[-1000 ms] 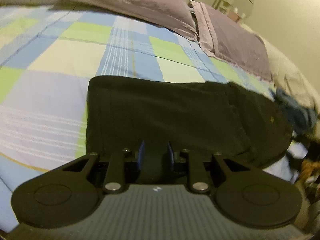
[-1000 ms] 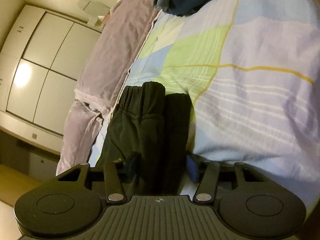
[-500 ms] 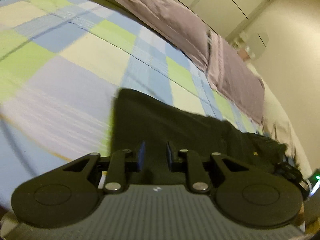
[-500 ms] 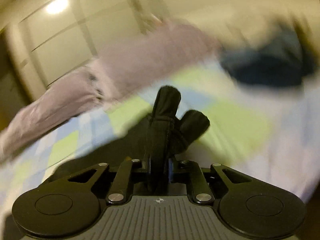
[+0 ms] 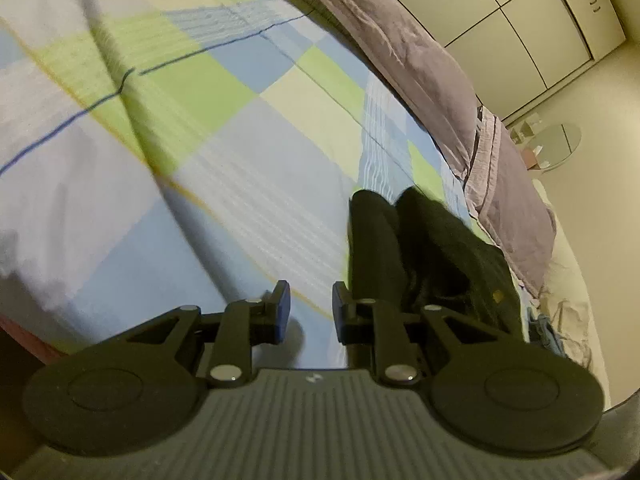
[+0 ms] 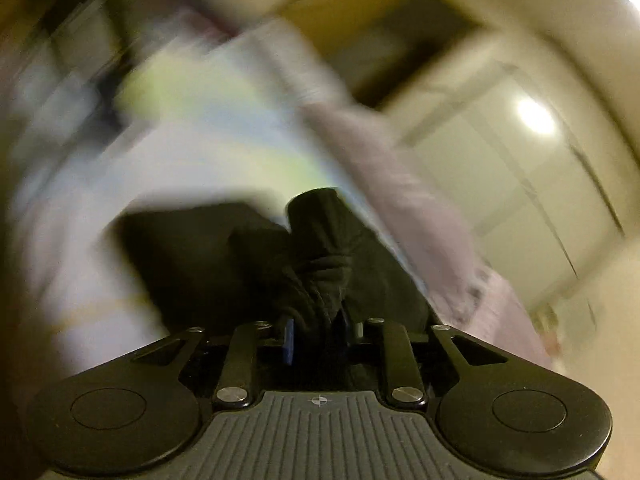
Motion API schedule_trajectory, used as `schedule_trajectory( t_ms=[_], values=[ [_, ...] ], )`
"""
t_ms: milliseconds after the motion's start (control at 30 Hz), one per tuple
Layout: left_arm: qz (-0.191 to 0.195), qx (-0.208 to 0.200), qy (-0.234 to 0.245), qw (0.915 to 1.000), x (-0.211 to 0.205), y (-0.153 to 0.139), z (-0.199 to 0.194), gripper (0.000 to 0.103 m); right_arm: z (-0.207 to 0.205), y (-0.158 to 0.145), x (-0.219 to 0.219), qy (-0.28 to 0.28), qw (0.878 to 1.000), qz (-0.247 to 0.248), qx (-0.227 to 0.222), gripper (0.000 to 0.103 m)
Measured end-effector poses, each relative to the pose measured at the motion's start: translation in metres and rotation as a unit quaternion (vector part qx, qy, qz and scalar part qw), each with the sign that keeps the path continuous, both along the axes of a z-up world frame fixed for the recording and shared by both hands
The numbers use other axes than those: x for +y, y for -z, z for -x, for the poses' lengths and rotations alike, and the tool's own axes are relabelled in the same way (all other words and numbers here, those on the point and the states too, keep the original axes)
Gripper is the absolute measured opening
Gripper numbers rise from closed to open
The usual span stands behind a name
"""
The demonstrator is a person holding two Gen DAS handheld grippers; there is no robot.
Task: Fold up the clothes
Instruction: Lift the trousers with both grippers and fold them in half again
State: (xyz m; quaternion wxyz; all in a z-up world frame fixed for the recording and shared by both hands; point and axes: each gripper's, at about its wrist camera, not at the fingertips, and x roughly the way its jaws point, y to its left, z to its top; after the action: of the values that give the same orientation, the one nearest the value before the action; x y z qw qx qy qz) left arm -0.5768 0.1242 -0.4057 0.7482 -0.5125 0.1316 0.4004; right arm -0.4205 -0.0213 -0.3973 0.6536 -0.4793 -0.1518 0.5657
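The black trousers (image 5: pixel 440 248) lie bunched on the checked bedspread (image 5: pixel 200 120), just right of my left gripper (image 5: pixel 310 310). That gripper is open, with only bedspread showing between its blue pads (image 5: pixel 282 304). In the blurred right wrist view, a thick bunch of the black trousers (image 6: pixel 316 240) runs up from between the fingers of my right gripper (image 6: pixel 318 332). Its jaws are opening, with the cloth still filling the gap and lifted off the bed.
Two mauve pillows (image 5: pixel 400 48) line the far side of the bed, with a wardrobe (image 5: pixel 520 20) behind. A small round glass table (image 5: pixel 556 144) stands by the wall. Other crumpled clothes (image 5: pixel 544 328) lie at the right edge.
My left gripper has slid left off the trousers and now has nothing between its pads. My right gripper has swung fast and rolled over, carrying the trouser end across.
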Motion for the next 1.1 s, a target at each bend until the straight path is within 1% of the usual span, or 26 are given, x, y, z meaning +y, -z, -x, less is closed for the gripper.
schedule_trajectory(
  t_ms=[33, 67, 100, 133, 167, 200, 233, 267, 300, 333, 433, 567, 667, 767, 867, 900, 967, 1033, 1067, 1100],
  values=[
    [0.002, -0.003, 0.002, 1.0, 0.0, 0.002, 0.001, 0.017, 0.008, 0.015, 0.001, 0.0, 0.999, 0.004, -0.039, 0.036],
    [0.004, -0.006, 0.004, 1.0, 0.0, 0.004, 0.001, 0.017, 0.009, 0.016, 0.001, 0.002, 0.999, 0.002, -0.044, 0.041],
    [0.006, -0.008, 0.005, 0.9999, 0.0, 0.006, 0.001, 0.017, 0.007, 0.014, 0.002, 0.005, 0.999, -0.001, -0.041, 0.05],
    [0.008, -0.011, 0.005, 0.9999, 0.0, 0.008, 0.001, 0.017, 0.006, 0.011, 0.002, 0.008, 0.999, -0.004, -0.038, 0.056],
    [0.01, -0.014, 0.005, 0.9998, 0.001, 0.01, 0.001, 0.017, 0.005, 0.009, 0.004, 0.008, 0.999, -0.007, -0.041, 0.06],
    [0.01, -0.017, 0.005, 0.9998, 0.001, 0.01, 0.001, 0.017, 0.005, 0.009, 0.004, 0.003, 0.999, -0.004, -0.048, 0.06],
    [0.011, -0.02, 0.005, 0.9997, 0.002, 0.011, 0.002, 0.017, 0.004, 0.01, 0.006, -0.005, 0.999, 0.003, -0.051, 0.056],
    [0.011, -0.023, 0.005, 0.9997, 0.002, 0.011, 0.003, 0.017, 0.001, 0.008, 0.01, -0.011, 0.999, 0.008, -0.03, 0.016],
    [0.01, -0.024, 0.004, 0.9997, 0.002, 0.011, 0.004, 0.017, -0.004, 0.005, 0.014, -0.016, 1.0, 0.012, -0.002, 0.015],
    [0.01, -0.024, 0.002, 0.9996, 0.002, 0.011, 0.006, 0.017, -0.005, -0.002, 0.015, -0.015, 1.0, -0.001, 0.024, 0.014],
    [0.009, -0.026, -0.004, 0.9996, 0.001, 0.012, 0.011, 0.017, -0.004, -0.03, 0.003, -0.022, 0.994, -0.077, 0.07, 0.013],
    [0.009, -0.025, -0.004, 0.9997, 0.003, 0.012, 0.011, 0.017, 0.012, -0.023, -0.009, -0.048, 0.992, -0.067, 0.095, 0.013],
    [0.01, -0.025, -0.005, 0.9996, 0.002, 0.013, 0.012, 0.017, 0.024, -0.012, -0.013, -0.049, 0.993, -0.051, 0.096, 0.014],
    [0.013, -0.027, -0.008, 0.9995, 0.003, 0.015, 0.012, 0.017, 0.028, -0.024, -0.015, -0.06, 0.989, -0.072, 0.119, 0.014],
    [0.011, -0.024, -0.008, 0.9996, 0.003, 0.014, 0.01, 0.017, 0.032, -0.034, -0.011, -0.082, 0.987, -0.077, 0.117, 0.013],
    [0.011, -0.024, -0.008, 0.9996, 0.003, 0.015, 0.011, 0.017, 0.034, -0.03, -0.008, -0.083, 0.988, -0.066, 0.109, 0.013],
    [0.012, -0.026, -0.007, 0.9996, 0.002, 0.015, 0.012, 0.017, 0.019, -0.012, 0.002, -0.07, 0.994, -0.031, 0.082, 0.014],
    [0.013, -0.027, -0.008, 0.9995, 0.002, 0.016, 0.012, 0.017, 0.02, 0.0, 0.0, -0.069, 0.996, -0.027, 0.053, 0.014],
    [0.014, -0.026, -0.008, 0.9995, 0.002, 0.016, 0.012, 0.017, 0.022, 0.002, 0.0, -0.069, 0.996, -0.029, 0.045, 0.015],
    [0.014, -0.025, -0.009, 0.9996, 0.002, 0.016, 0.011, 0.017, 0.022, 0.001, 0.0, -0.068, 0.996, -0.026, 0.046, 0.019]
  ],
)
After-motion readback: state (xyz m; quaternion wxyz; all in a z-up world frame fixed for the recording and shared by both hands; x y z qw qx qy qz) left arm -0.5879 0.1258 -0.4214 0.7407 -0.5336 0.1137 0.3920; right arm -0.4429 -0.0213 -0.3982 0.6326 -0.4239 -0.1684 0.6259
